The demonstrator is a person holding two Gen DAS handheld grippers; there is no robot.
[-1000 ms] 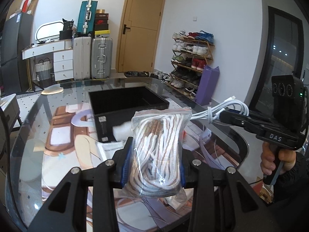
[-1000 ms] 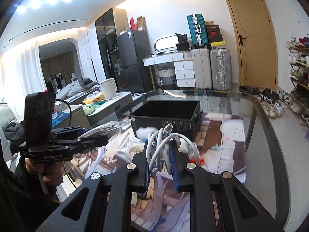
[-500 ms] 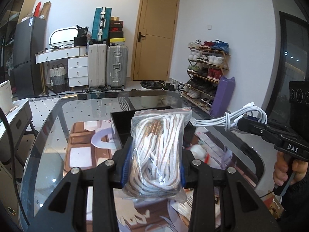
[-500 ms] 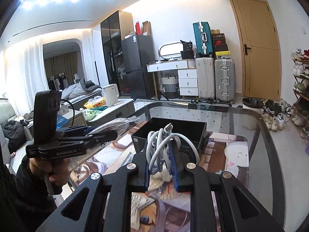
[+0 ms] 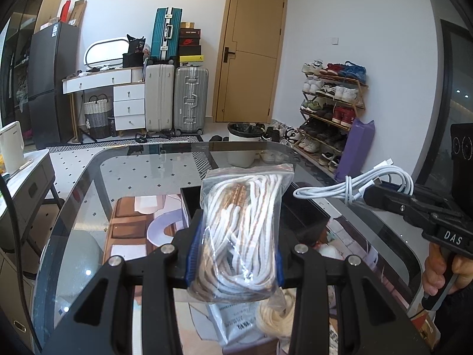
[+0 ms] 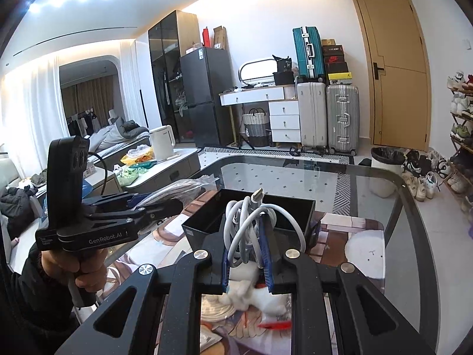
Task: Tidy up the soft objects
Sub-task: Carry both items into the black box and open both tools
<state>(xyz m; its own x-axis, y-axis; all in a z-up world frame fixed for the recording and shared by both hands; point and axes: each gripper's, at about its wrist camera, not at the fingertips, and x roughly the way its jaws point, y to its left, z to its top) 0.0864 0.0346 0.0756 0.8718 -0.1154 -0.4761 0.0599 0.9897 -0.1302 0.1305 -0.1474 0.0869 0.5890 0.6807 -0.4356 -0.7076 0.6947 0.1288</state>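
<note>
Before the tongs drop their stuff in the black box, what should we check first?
1. Left tongs squeezing the bag of cords: ok.
2. Right tongs squeezing the white cable: ok.
3. Black box open on top: ok.
4. Room left inside the box: cannot tell, the inside is mostly hidden.
5. Both loads lifted off the glass table: ok.
6. Tongs right above the box: not ok, the box lies ahead of them.
</note>
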